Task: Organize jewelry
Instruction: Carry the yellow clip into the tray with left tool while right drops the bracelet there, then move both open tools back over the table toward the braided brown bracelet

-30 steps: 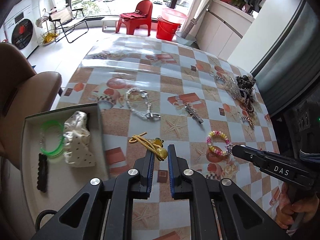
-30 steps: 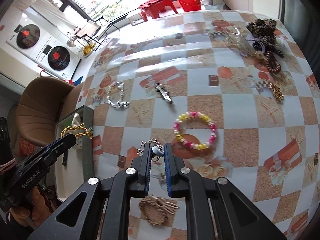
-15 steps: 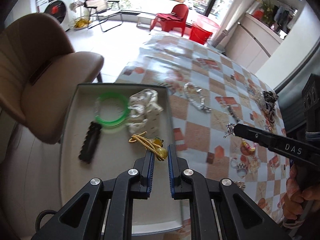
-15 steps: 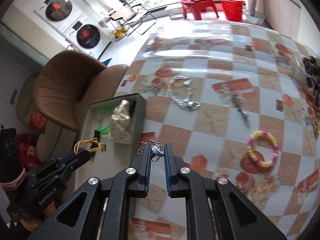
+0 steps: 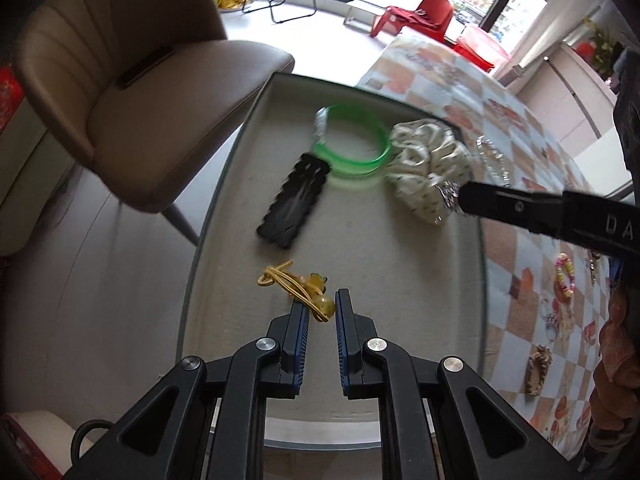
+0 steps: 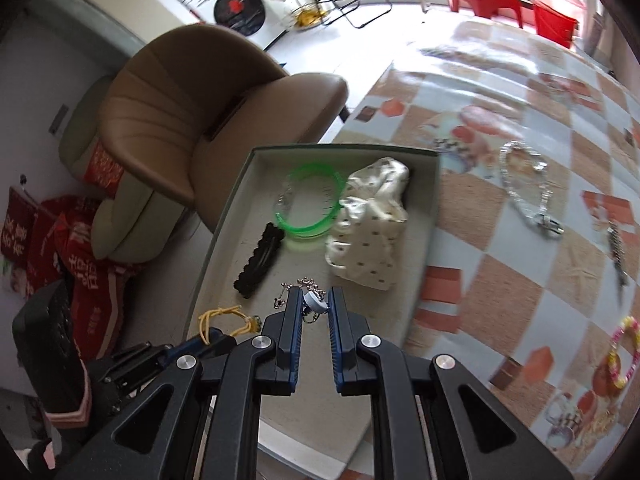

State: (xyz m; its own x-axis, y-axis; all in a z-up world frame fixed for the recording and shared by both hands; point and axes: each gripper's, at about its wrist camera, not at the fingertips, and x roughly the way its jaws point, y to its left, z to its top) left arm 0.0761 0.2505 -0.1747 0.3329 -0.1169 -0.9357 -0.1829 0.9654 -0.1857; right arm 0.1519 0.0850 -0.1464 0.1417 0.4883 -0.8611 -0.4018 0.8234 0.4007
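**Left wrist view: both claws loaded over the tray, ready to deposit**

Left wrist view shows your left claw (image 5: pixel 320 304) clenched on a yellow elastic hair tie (image 5: pixel 298 282) with amber beads, pinched at the bead end; the looped cord hangs forward over the tray (image 5: pixel 224 200). Your right claw (image 6: pixel 314 304) is clenched on a small silver chain piece (image 6: pixel 306 294) with a pale charm, seen between its pads in the right wrist view. Both claws point steeply down over the tray floor.

The tray sits at the desk (image 6: pixel 500 280) edge beside a brown chair (image 5: pixel 140 92). It already holds a green bangle (image 5: pixel 354 146), a black hair clip (image 5: pixel 296 204) and a cream scrunchie (image 5: pixel 426 168). The green bangle touches both the clip and the scrunchie.

To do this step well:

1. Lower each claw toward bare tray floor near the front, clear of the three stored items.
2. Keep the two claws apart so the cord and the chain do not tangle.
3. Release only when the item is close above the floor; a high drop may bounce the beads.
4. Lift straight up; check that no loop clings to a pad.

More pieces, including a pink-and-yellow bead bracelet (image 6: pixel 624 350), remain on the desk.
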